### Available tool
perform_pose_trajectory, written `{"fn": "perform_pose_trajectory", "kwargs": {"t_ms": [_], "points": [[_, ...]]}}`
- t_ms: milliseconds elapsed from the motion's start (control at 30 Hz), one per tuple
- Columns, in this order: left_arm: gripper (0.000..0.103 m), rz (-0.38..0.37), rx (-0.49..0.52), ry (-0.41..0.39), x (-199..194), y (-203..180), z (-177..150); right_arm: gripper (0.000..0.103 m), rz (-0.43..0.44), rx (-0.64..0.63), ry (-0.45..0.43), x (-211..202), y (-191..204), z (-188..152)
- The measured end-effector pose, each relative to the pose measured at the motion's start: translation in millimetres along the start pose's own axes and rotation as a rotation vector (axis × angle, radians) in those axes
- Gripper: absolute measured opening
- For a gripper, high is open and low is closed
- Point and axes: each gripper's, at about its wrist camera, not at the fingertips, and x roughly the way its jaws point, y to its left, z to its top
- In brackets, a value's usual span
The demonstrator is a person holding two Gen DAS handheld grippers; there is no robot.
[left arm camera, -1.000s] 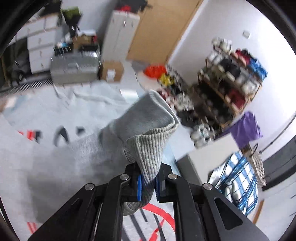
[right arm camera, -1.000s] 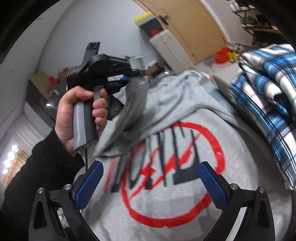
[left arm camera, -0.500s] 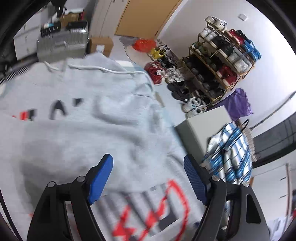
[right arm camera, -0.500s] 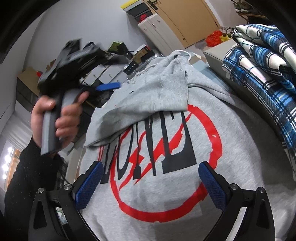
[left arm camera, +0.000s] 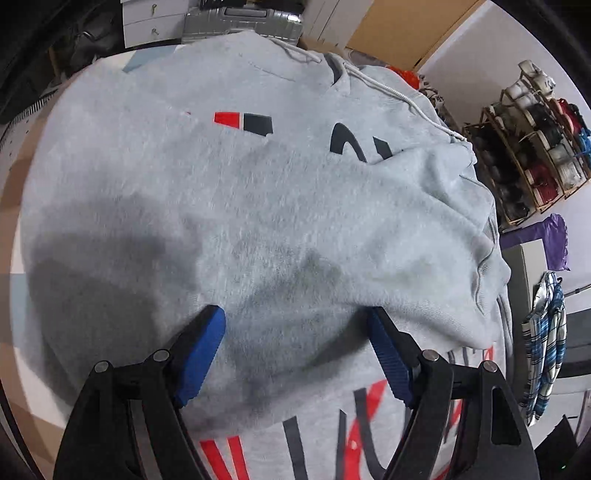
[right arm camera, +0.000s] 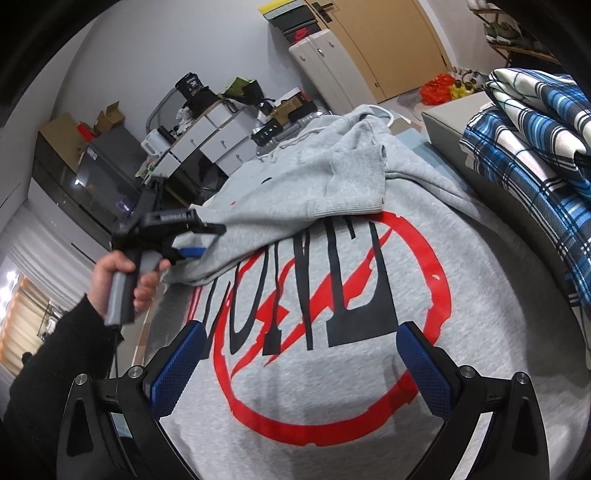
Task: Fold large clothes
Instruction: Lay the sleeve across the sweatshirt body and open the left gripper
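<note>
A grey hoodie with a red circle and black letters lies spread flat. Its sleeve is folded across the chest, the ribbed cuff lying near the hood side. In the left wrist view the sleeve fills the frame. My left gripper is open and empty just above the sleeve; it also shows in the right wrist view, held by a hand at the hoodie's left edge. My right gripper is open and empty above the hoodie's lower front.
Folded blue plaid cloth is stacked at the right on a grey box. A shoe rack stands against the wall. Drawers and a silver suitcase stand beyond the hood.
My left gripper opened and let go of the sleeve cuff, which now lies across the hoodie's chest. The left gripper dropped lower and back toward the hoodie's left edge. The right gripper stayed open.
</note>
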Motion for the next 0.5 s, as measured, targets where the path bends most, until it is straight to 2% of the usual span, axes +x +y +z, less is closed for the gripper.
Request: {"fn": "perform_pose_trajectory", "kwargs": {"t_ms": [100,233,333,500], "points": [[0.077,0.018,0.026,-0.034,2,-9,-11,0.103,-0.010,-0.009,0.007,3,-1,1],[0.078,0.066,0.028,-0.008,-4,-25,-20,0.103,-0.022,-0.016,0.006,6,-1,1],[0.078,0.030,0.009,-0.069,-30,-34,-38,0.103,-0.016,-0.010,-0.001,5,-2,1],[0.078,0.040,0.033,-0.213,-87,-45,-77,0.103,-0.002,-0.016,-0.053,-5,1,1]]}}
